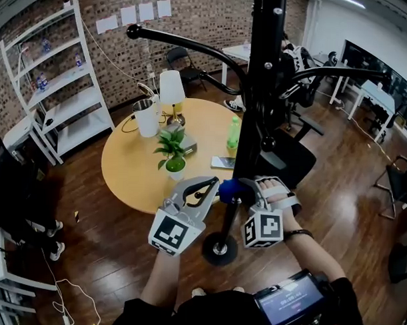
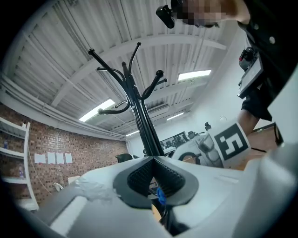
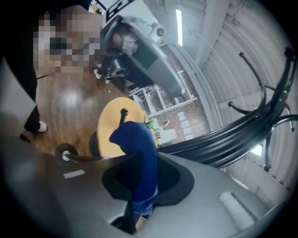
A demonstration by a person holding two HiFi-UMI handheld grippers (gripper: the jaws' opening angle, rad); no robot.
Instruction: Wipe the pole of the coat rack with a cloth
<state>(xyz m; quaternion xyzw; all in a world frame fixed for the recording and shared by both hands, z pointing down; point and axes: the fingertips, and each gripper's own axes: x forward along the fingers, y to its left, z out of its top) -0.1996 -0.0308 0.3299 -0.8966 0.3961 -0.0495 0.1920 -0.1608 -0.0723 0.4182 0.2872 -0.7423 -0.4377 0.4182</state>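
The pole (image 1: 259,94) stands by the table (image 1: 126,172) as we press the cloth (image 1: 230,189) against it low down, right gripper (image 3: 139,186) clamped on one end, left gripper (image 2: 154,174) closed, apparently on the other, with a firm upward stroke probably next.

Round wooden worktop (image 1: 133,169) on dark plank floor (image 1: 107,248). Brick wall (image 1: 208,25) behind worktop, paper sheets (image 1: 138,15) pinned up. White shelf unit (image 1: 60,80) left of worktop; white desks (image 1: 376,91) far right.
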